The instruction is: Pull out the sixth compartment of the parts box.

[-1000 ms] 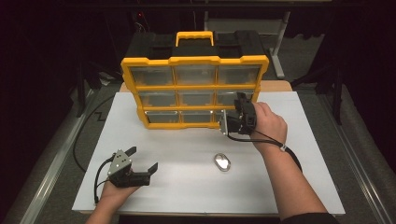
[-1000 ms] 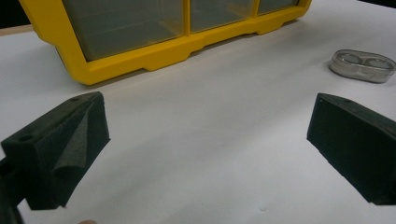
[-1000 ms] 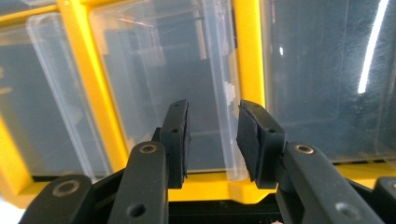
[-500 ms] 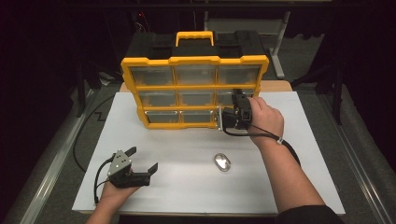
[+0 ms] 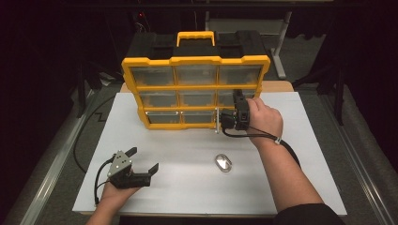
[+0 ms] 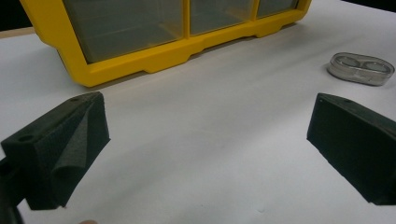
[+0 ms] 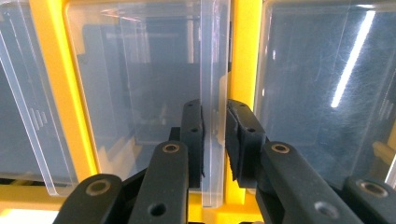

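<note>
At the left of the white table [image 5: 187, 154], the left gripper [image 5: 143, 159] rests low in the person's hand with its jaws spread wide and nothing between them, the yellow drawer organizer [image 5: 195, 89] ahead of it. Nearer the middle, a small clear oval case [image 5: 223, 162] lies on the table, well apart from both grippers. At the right, the right gripper [image 5: 219, 119], its jaws having just been closing, sits at the organizer's bottom-right drawer [image 7: 140, 93], pads nearly pinching the drawer's clear plastic pull tab [image 7: 214, 107] between them.
</note>
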`<state>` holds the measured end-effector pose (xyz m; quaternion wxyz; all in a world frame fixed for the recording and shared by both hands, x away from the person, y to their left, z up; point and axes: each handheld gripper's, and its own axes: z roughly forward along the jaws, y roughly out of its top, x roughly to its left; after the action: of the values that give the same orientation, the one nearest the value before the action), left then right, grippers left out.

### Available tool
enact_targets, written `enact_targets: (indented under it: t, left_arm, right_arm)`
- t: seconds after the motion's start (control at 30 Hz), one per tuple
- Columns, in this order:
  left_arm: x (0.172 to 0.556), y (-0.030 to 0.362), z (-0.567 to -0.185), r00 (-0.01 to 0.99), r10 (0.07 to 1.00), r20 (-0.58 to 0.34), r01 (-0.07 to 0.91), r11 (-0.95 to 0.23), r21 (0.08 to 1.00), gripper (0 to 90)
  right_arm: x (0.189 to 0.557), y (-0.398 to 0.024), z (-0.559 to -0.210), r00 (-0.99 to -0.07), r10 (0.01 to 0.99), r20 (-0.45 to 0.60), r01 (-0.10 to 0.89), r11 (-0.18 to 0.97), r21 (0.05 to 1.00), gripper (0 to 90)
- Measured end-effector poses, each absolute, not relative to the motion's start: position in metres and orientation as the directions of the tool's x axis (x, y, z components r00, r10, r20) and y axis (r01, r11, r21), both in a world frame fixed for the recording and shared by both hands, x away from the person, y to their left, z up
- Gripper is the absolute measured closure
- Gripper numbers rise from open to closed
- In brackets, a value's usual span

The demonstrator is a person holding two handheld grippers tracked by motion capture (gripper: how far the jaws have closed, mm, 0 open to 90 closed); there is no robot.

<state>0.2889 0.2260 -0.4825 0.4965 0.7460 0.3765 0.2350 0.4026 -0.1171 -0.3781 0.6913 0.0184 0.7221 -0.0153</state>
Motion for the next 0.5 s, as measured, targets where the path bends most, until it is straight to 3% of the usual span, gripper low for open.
enact_targets:
  t: [0.5]
  left_arm:
    - [0.289,0.225,-0.483,0.606,0.795,-0.023,0.328,-0.223,0.918,0.3]
  right_arm:
    - [0.392,-0.119,-0.376,-0.053,0.007,-0.999,0.041,0.999,0.005,79.1]
